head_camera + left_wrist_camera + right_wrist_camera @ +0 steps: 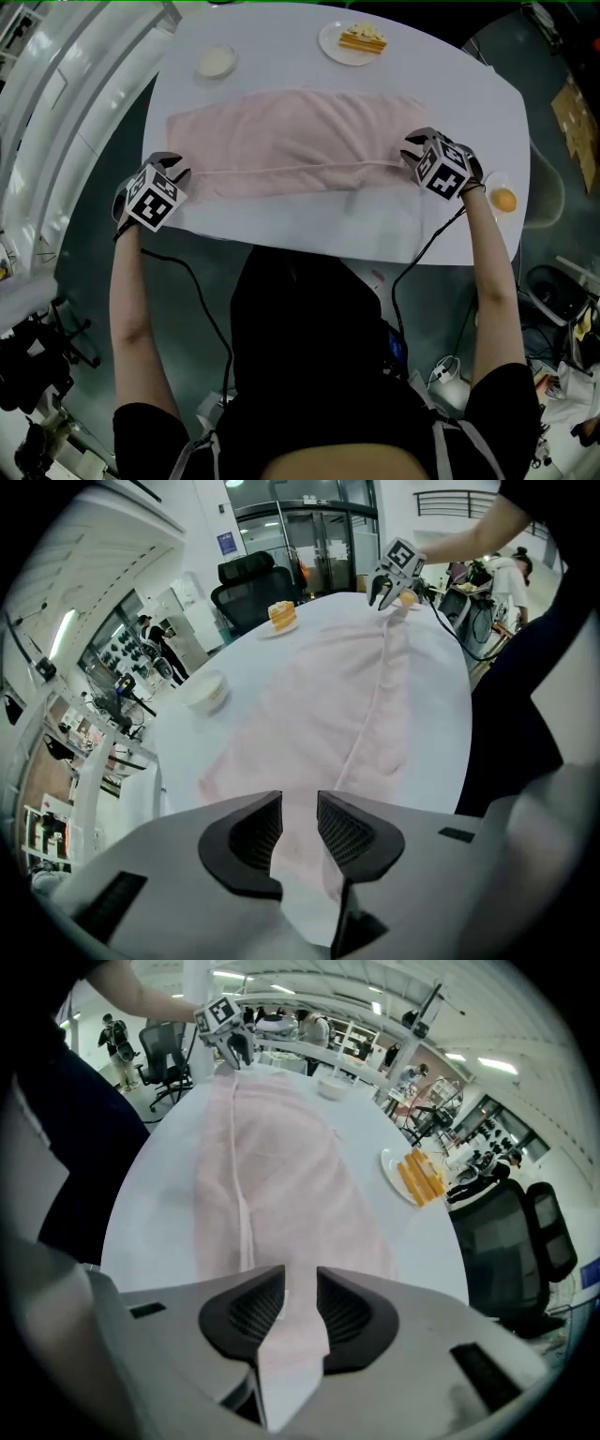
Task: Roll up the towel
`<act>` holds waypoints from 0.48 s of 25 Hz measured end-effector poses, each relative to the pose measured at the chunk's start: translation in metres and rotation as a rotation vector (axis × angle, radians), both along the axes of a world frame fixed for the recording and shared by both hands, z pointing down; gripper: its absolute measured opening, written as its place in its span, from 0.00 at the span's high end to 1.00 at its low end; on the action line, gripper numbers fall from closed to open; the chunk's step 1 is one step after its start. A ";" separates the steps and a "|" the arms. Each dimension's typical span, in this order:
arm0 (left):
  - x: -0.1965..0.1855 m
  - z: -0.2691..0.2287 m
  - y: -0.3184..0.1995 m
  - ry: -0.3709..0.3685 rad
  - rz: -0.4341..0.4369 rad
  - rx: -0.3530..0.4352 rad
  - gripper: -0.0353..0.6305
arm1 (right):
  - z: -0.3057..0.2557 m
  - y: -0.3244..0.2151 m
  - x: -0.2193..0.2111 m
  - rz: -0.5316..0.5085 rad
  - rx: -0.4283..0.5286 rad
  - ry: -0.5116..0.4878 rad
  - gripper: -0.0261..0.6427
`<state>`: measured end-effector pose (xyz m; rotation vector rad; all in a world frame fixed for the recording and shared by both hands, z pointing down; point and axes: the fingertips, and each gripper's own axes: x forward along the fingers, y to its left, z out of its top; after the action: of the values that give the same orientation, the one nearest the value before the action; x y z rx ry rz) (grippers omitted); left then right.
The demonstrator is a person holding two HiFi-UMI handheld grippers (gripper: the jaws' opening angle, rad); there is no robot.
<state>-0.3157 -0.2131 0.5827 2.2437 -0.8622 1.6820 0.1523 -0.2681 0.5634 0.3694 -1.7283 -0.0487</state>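
Note:
A pale pink towel (291, 141) lies flat across the white table (309, 230), its long side running left to right, with a hemmed edge folded over along the near side. My left gripper (174, 169) hovers at the towel's near left corner, pointing steeply down. My right gripper (419, 146) hovers at the near right corner. In the left gripper view the left gripper (300, 832) stands open, the towel (319, 696) lying below the gap, untouched by the pads. In the right gripper view the right gripper (300, 1307) is likewise open over the towel (272, 1166).
A plate with a slice of cake (354, 42) and a small white bowl (217, 63) sit beyond the towel at the table's far side. An orange object (504, 200) rests at the right table edge. Office chairs (248, 578) stand around; cables hang from both grippers.

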 end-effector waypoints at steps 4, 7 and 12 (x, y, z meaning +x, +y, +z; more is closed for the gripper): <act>-0.007 -0.015 0.013 -0.014 0.005 0.018 0.77 | -0.017 0.013 0.019 0.009 0.029 0.015 0.79; -0.008 -0.022 0.030 -0.015 0.013 0.021 0.77 | -0.028 0.031 0.025 -0.007 0.042 0.019 0.79; 0.000 -0.017 0.067 -0.010 0.044 -0.005 0.77 | -0.028 0.077 0.022 -0.054 0.015 0.019 0.78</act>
<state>-0.3158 -0.1462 0.5654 2.2687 -0.8152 1.7137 0.1744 -0.1907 0.5350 0.3324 -1.7195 -0.1041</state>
